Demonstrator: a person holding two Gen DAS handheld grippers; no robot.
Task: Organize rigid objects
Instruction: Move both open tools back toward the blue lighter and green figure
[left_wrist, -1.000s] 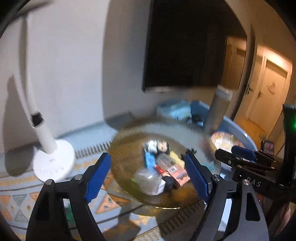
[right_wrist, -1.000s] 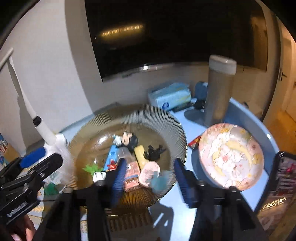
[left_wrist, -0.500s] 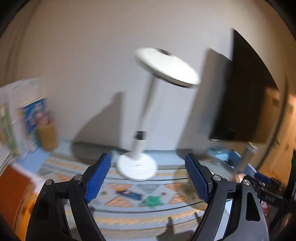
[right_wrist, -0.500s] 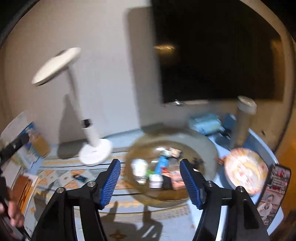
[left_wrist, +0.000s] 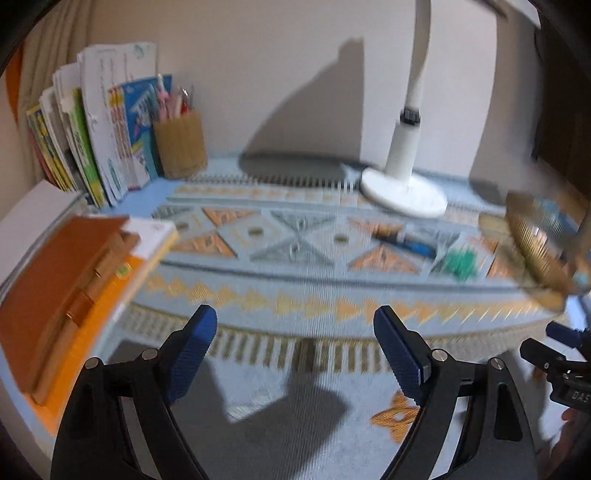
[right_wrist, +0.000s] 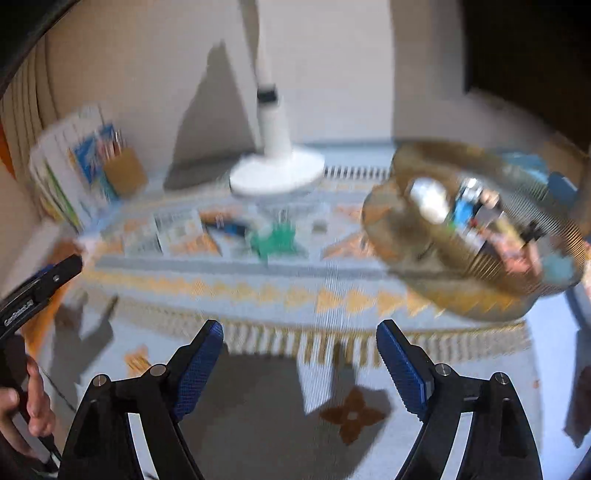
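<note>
Small rigid objects (right_wrist: 476, 218) sit heaped in the ribbed amber bowl (right_wrist: 480, 266), which rests on the patterned mat (left_wrist: 295, 266) up and to the right of our right gripper (right_wrist: 299, 363), well apart from its blue pads. Our right gripper's jaws are spread wide with nothing between them, hovering over the mat's fringe. Our left gripper (left_wrist: 295, 354) is likewise spread and holds nothing; from its camera we see the bowl (left_wrist: 535, 251) only at the far right edge. A green toy (left_wrist: 460, 262) and a blue pen (left_wrist: 404, 240) lie loose on the mat between the white lamp base (left_wrist: 404, 192) and the bowl. Both views are blurred.
</note>
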